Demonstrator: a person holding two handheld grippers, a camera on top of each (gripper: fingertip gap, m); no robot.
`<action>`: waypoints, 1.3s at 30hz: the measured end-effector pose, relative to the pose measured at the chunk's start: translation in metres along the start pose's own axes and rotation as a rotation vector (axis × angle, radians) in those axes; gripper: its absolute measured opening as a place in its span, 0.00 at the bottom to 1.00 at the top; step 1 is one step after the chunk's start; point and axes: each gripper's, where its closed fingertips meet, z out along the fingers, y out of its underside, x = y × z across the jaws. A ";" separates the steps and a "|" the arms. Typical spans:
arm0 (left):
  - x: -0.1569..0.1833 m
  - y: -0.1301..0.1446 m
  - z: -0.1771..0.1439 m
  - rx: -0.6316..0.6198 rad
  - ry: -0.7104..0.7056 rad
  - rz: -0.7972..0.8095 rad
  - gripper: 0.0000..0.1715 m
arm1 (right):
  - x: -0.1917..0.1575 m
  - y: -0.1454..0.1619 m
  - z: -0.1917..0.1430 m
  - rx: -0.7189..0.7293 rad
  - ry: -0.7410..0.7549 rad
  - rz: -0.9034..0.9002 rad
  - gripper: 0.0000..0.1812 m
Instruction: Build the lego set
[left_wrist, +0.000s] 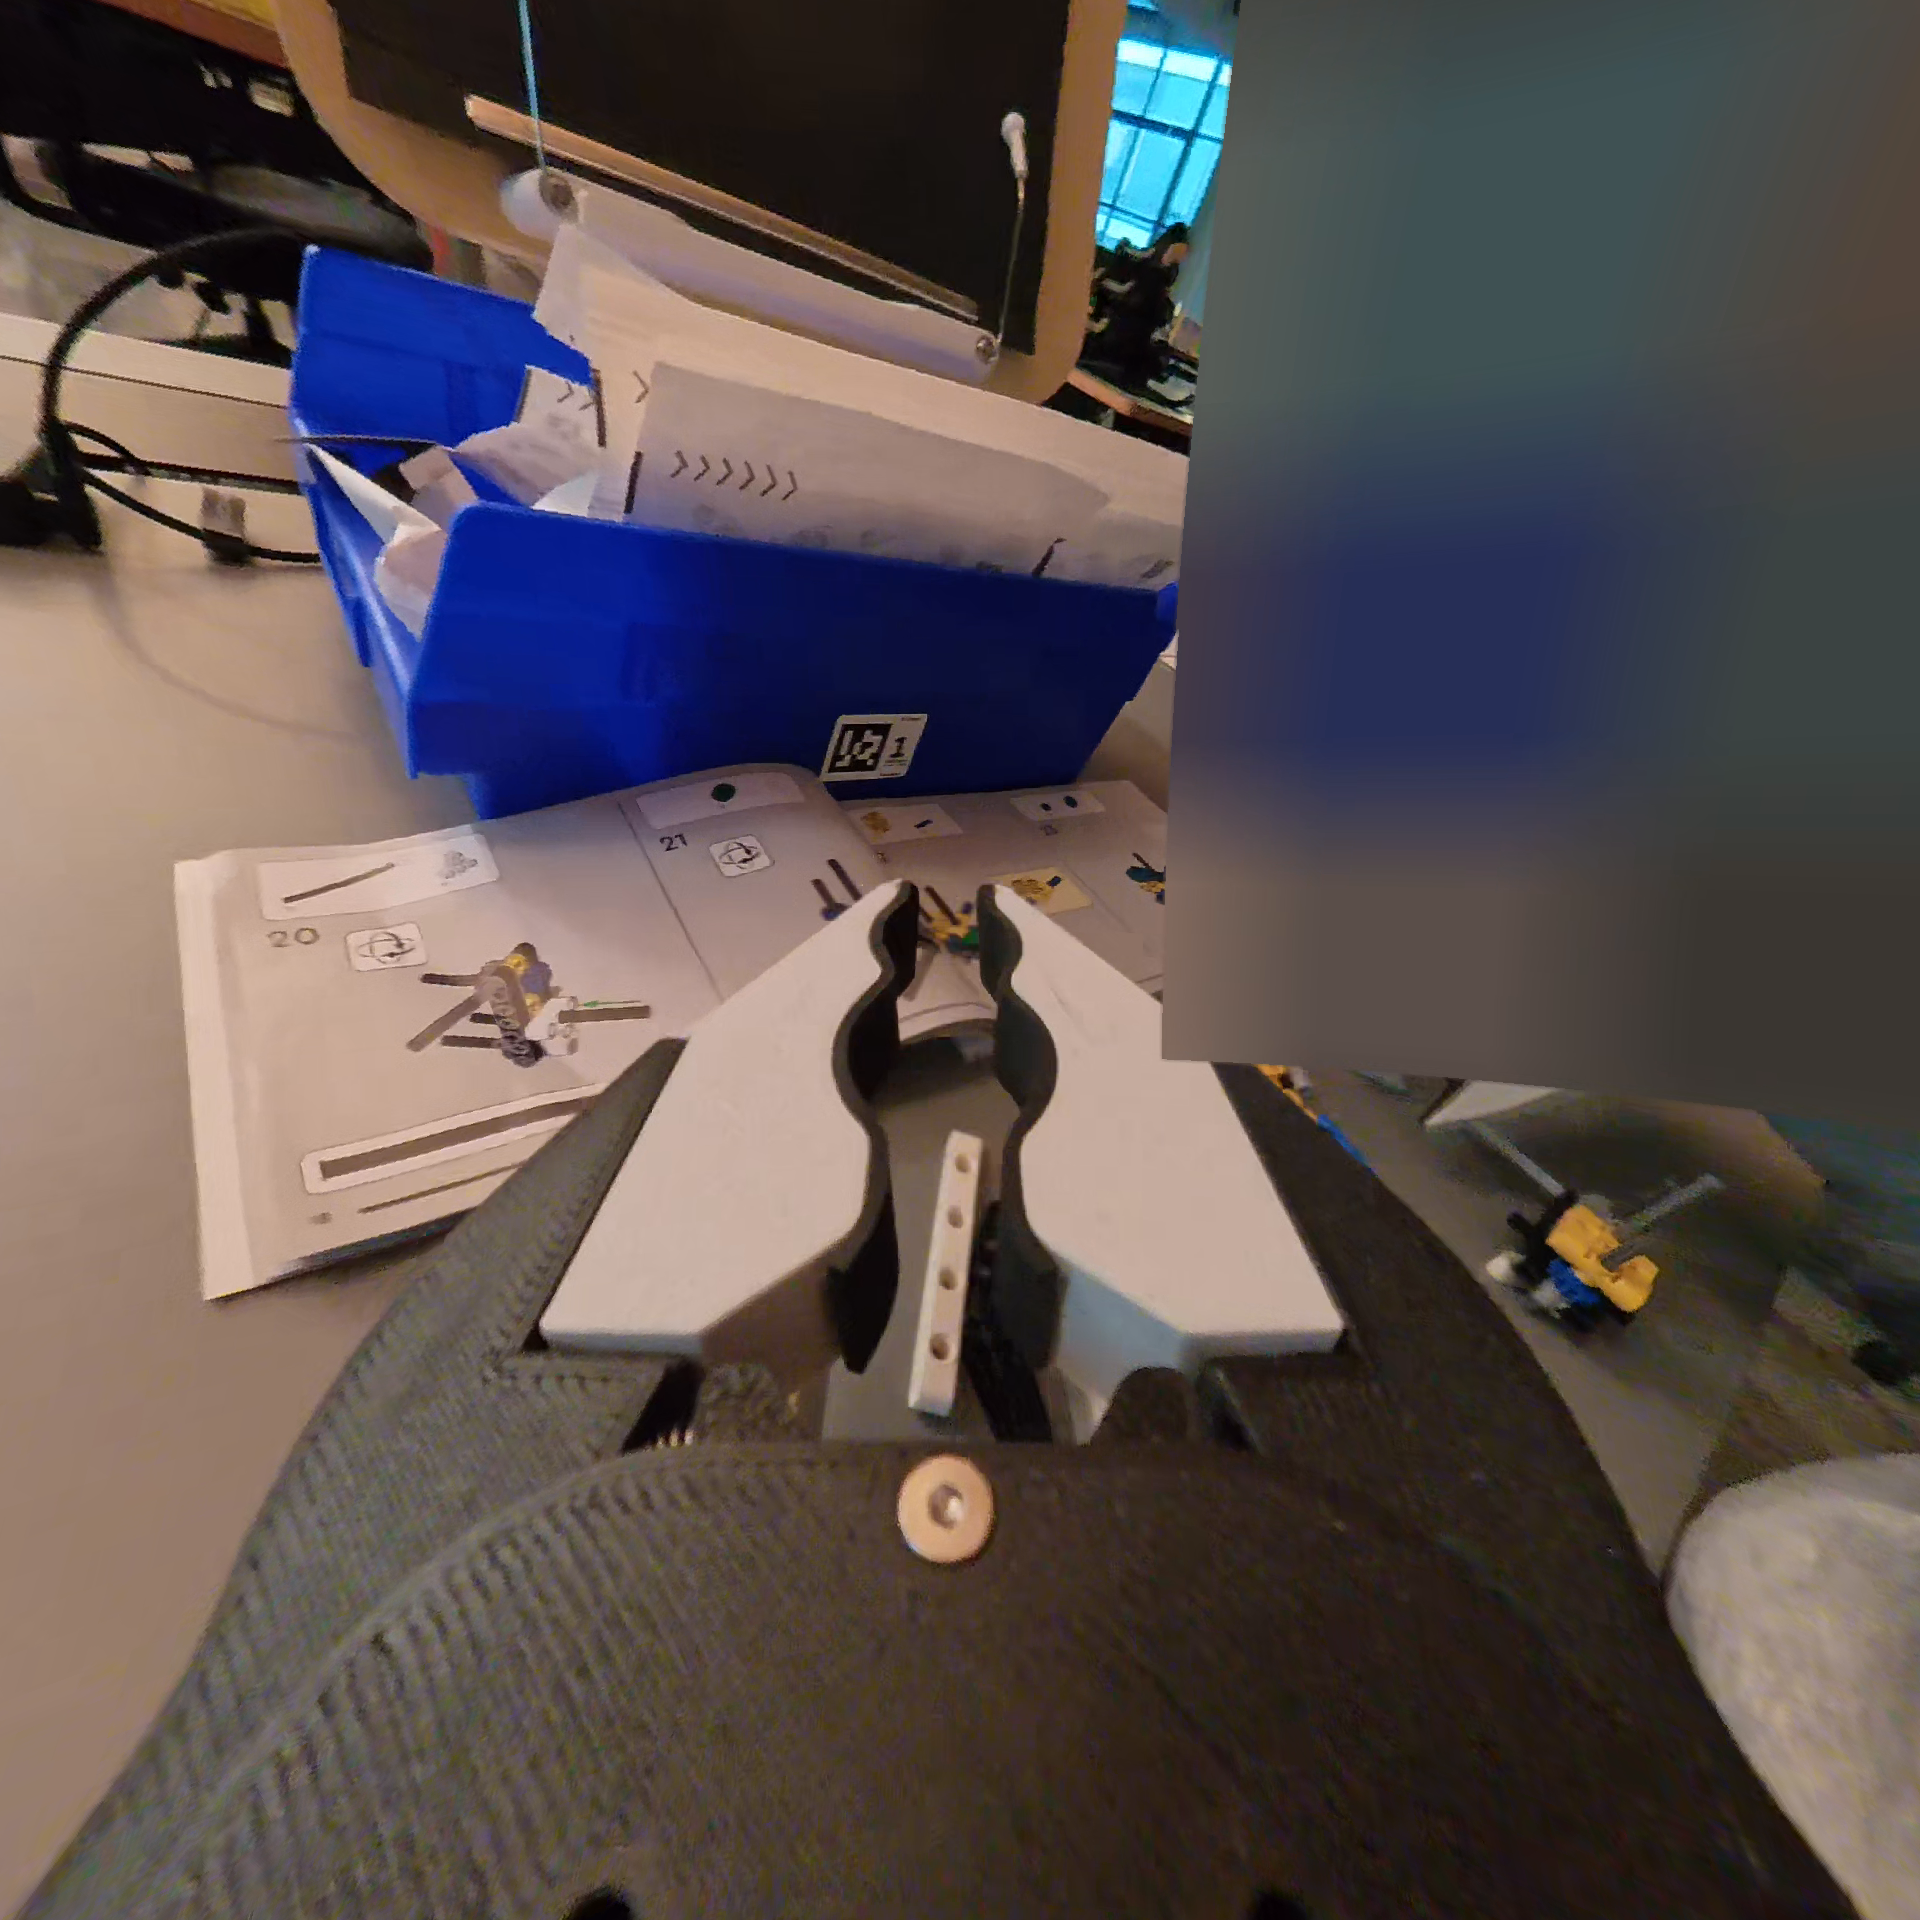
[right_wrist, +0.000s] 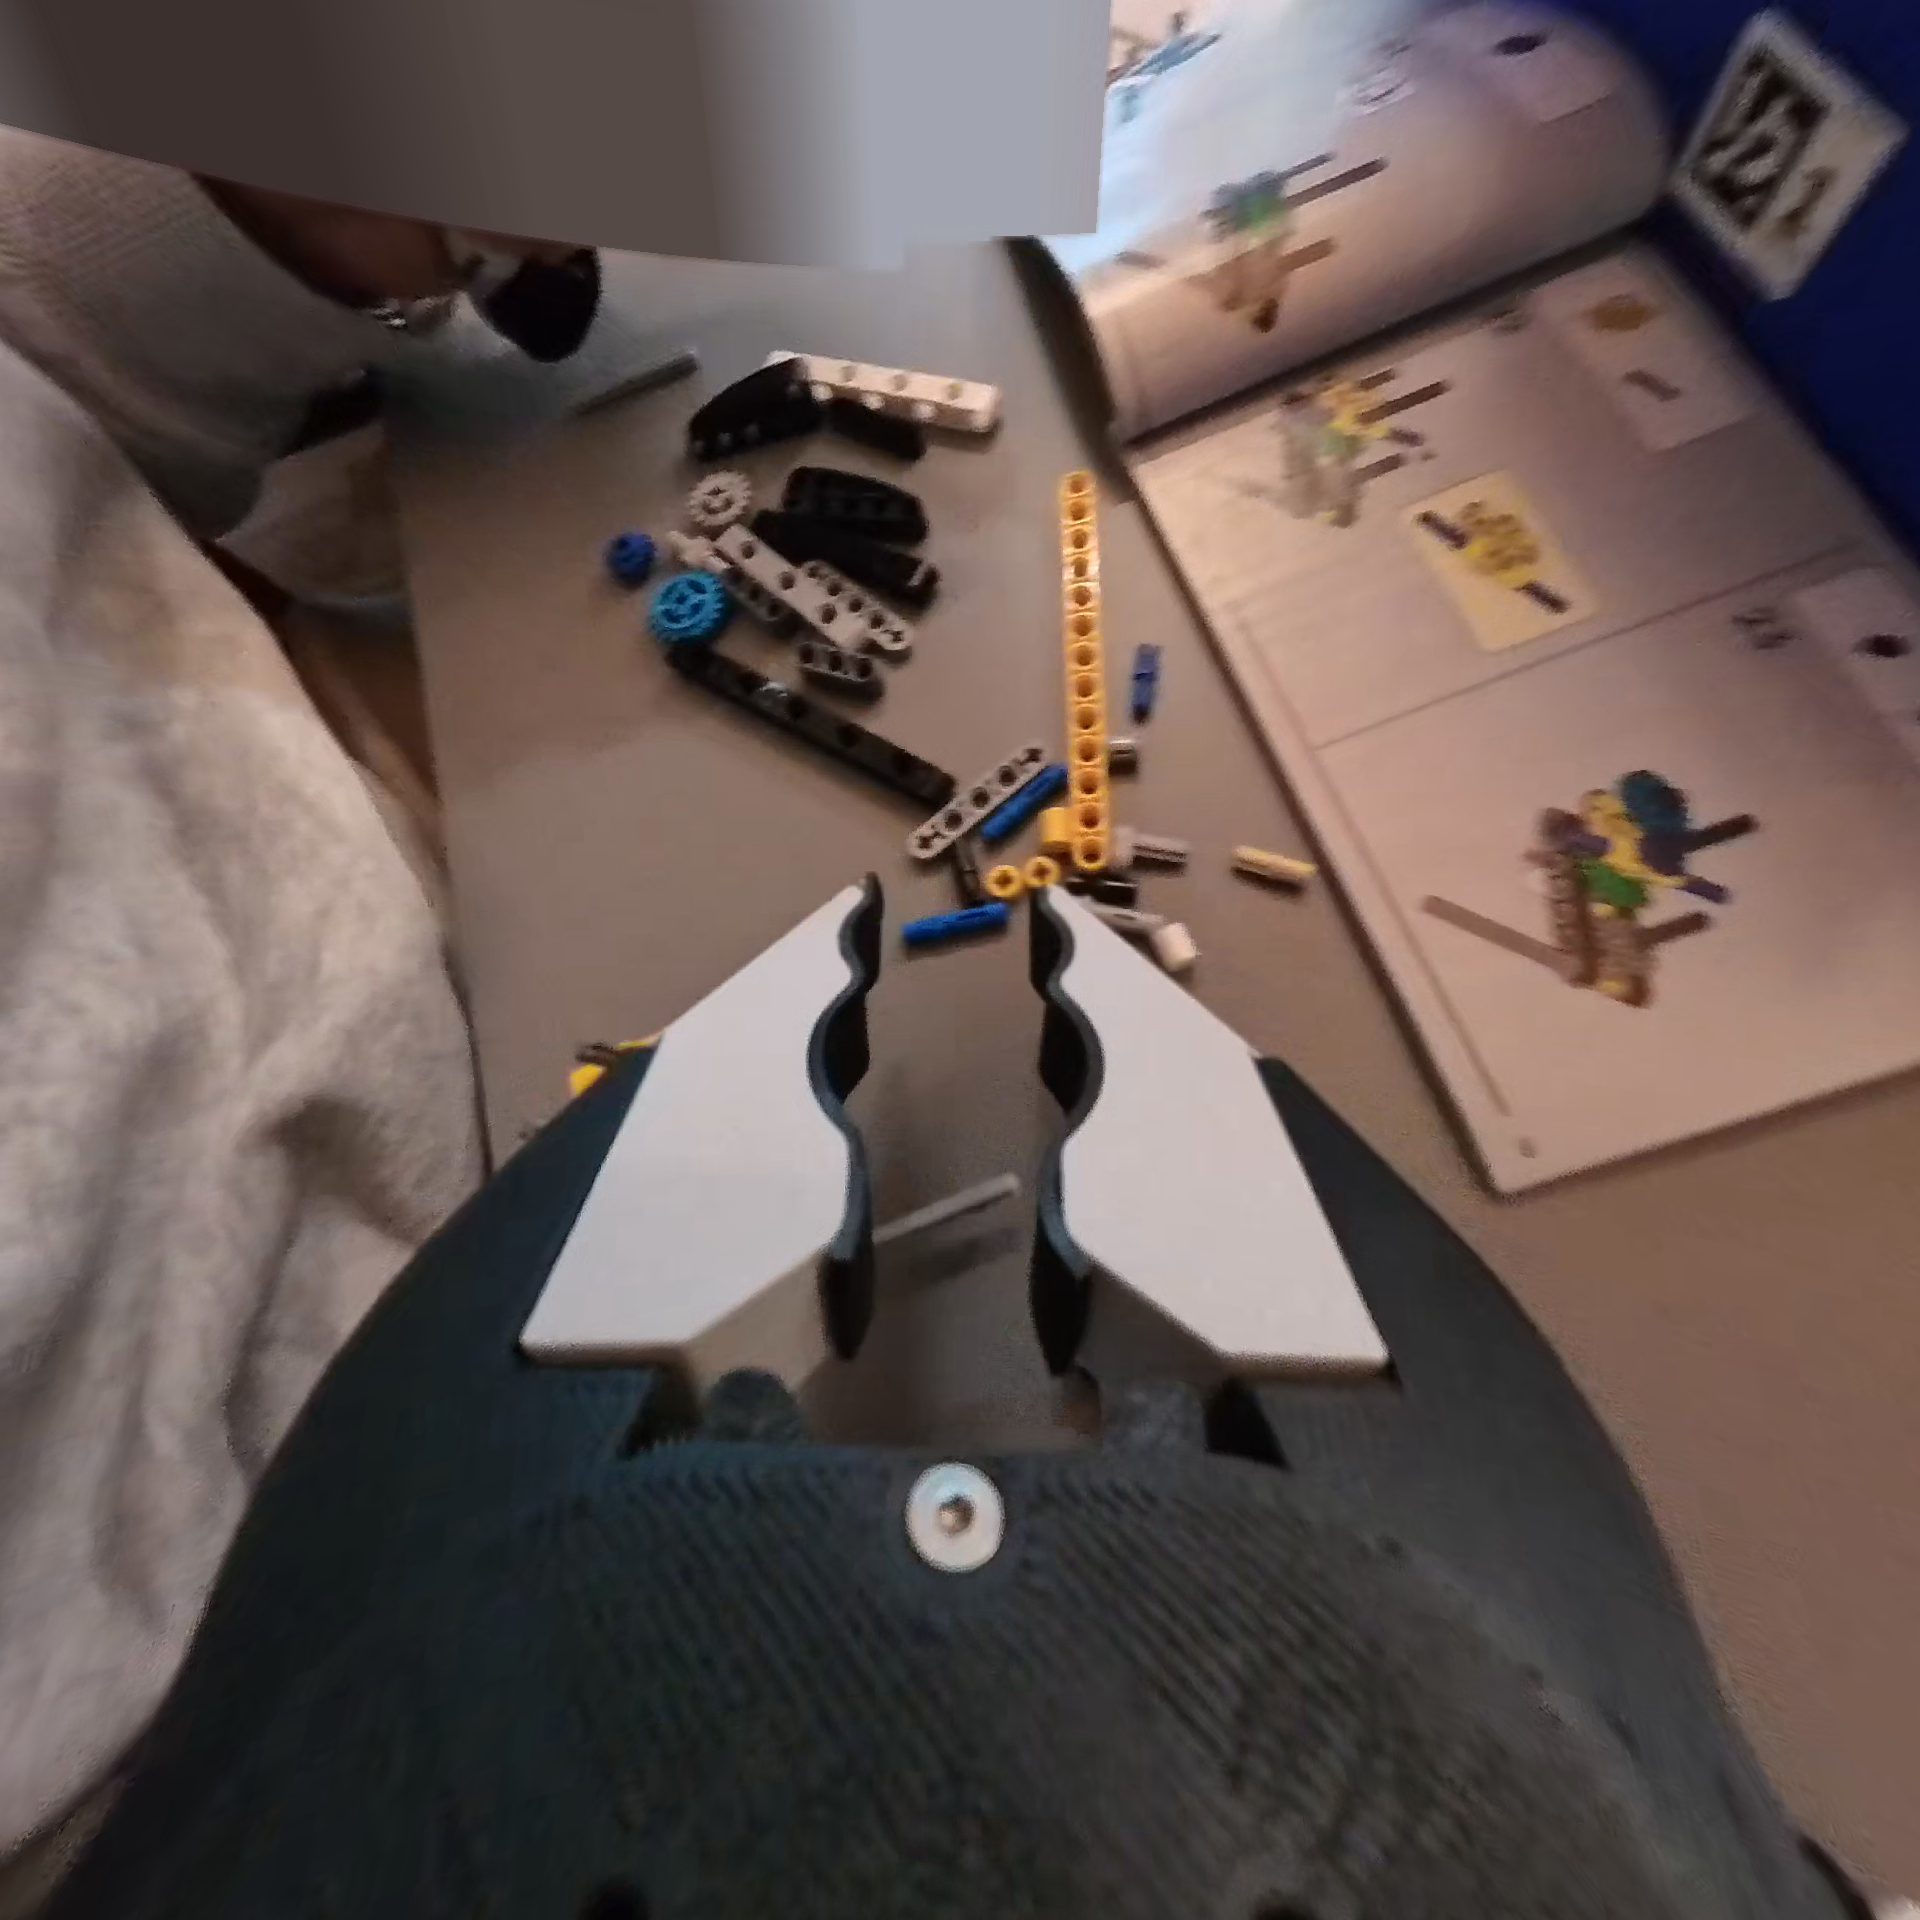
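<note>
White beam (left_wrist: 948, 1273) clamped w/ black piece in left gripper (left_wrist: 945, 914), above open manual (left_wrist: 416, 1029)
Right gripper (right_wrist: 956, 914) released, empty; hovering just short of yellow beam (right_wrist: 1083, 665), beside manual.

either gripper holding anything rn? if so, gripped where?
Left gripper: a white beam with holes sits deep between its jaws, but contact isn't clear, so cannot tell. Right gripper: open, empty, over loose parts.

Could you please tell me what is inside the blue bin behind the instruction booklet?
Crumpled white paper bags fill the blue bin and stick up above its rim. Whatever lies beneath them is covered, and a blur patch hides the bin's right end.
</note>
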 end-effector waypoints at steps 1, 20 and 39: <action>0.004 0.000 0.000 -0.001 0.014 -0.008 0.04 | -0.005 0.001 0.002 -0.010 -0.027 0.007 0.16; 0.051 0.010 0.005 -0.018 0.134 0.005 0.05 | -0.005 0.020 0.019 -0.118 0.048 -0.063 0.14; 0.126 0.034 0.006 -0.048 0.342 0.032 0.07 | -0.043 -0.061 -0.051 0.548 -0.387 0.289 0.01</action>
